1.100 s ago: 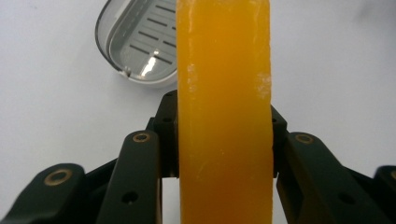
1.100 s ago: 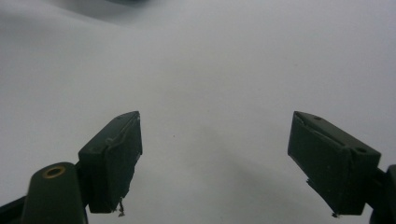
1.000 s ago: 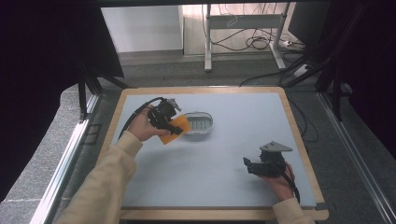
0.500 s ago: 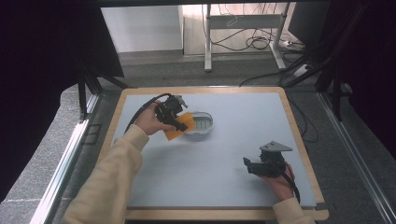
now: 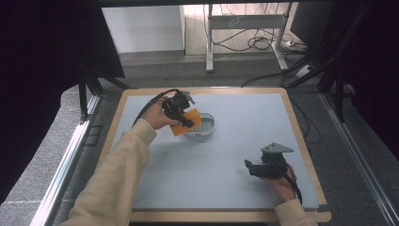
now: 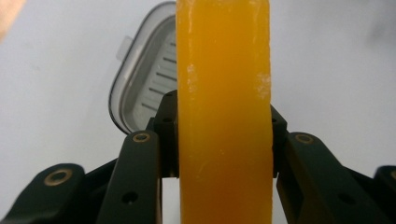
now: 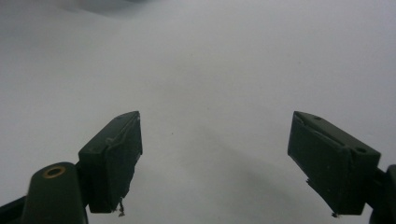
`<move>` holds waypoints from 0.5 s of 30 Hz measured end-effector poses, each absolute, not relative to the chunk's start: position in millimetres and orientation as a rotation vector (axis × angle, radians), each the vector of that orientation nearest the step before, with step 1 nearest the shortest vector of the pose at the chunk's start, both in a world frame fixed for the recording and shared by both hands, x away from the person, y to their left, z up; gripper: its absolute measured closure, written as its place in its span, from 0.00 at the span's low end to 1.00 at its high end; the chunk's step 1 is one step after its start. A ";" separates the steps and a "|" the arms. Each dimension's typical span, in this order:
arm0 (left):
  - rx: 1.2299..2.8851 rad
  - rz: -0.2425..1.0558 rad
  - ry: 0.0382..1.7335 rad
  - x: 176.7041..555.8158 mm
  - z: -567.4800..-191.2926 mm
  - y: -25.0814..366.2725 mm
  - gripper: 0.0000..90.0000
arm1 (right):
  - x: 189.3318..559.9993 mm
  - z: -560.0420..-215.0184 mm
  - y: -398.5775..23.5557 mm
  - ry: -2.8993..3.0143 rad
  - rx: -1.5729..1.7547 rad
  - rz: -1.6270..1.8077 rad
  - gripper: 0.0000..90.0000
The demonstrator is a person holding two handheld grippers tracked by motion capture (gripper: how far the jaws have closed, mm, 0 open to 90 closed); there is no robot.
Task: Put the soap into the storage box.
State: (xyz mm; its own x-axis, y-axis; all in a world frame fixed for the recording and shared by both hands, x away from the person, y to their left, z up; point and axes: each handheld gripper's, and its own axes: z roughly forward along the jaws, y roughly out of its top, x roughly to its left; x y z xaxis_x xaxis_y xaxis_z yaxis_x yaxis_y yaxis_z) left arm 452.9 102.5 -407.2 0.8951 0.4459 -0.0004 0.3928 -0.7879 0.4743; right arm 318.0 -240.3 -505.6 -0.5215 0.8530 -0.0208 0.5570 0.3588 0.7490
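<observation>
Orange bar point(image 6: 224, 112), soap-like and translucent, is hanging in the air over the near-left edge of the small grey dish point(image 5: 201, 125), clamped across its narrow faces by the left gripper point(image 5: 178, 109). In the left gripper view both black jaws are pressing on the bar's flanks, well below its middle, so most of its length is projecting free beyond them.

Orientation: in the left gripper view the long axis is running straight out along the jaw direction, far end pointing toward the slatted floor of the dish point(image 6: 140, 79). In the high view the bar point(image 5: 185, 122) is sitting tilted, its broad face turned up toward the camera, its lower corner reaching toward the person's side of the table point(image 5: 235, 155).

Risks, as judged: the surface is looking smooth and waxy, and the grip is sitting near one end, so the bar could be pivoting or sliding between the jaws if the hand tilts further. If let go from this tilt, it would likely be landing with one end on the dish rim and tipping out onto the table, or nudging the light dish sideways.

Right gripper point(image 5: 263, 167) is resting low on the table at near right, well apart from the dish, jaws spread wide and holding nothing.
</observation>
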 end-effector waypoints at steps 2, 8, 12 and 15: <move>2.576 0.143 0.601 456.0 -407.1 101.3 0.69 | 318.0 -505.7 -240.0 2.218 1.230 0.984 0.20; 2.604 0.141 0.556 462.2 -409.2 95.3 0.69 | 317.6 -505.7 -240.3 2.217 1.235 0.989 0.20; 2.617 0.151 0.515 461.6 -411.0 91.4 0.69 | 317.8 -505.4 -240.6 2.215 1.233 0.991 0.20; 2.620 0.145 0.518 463.5 -412.1 89.8 0.69 | 317.6 -505.5 -240.3 2.217 1.232 0.991 0.20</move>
State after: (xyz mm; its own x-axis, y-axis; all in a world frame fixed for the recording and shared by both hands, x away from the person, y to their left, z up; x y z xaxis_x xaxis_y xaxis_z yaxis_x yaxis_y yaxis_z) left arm 463.5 89.8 -412.1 0.9235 0.3833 0.0137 0.3344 -0.8221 0.4608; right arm 317.6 -240.3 -505.5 -0.5221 0.8527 -0.0161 0.5569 0.3551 0.7509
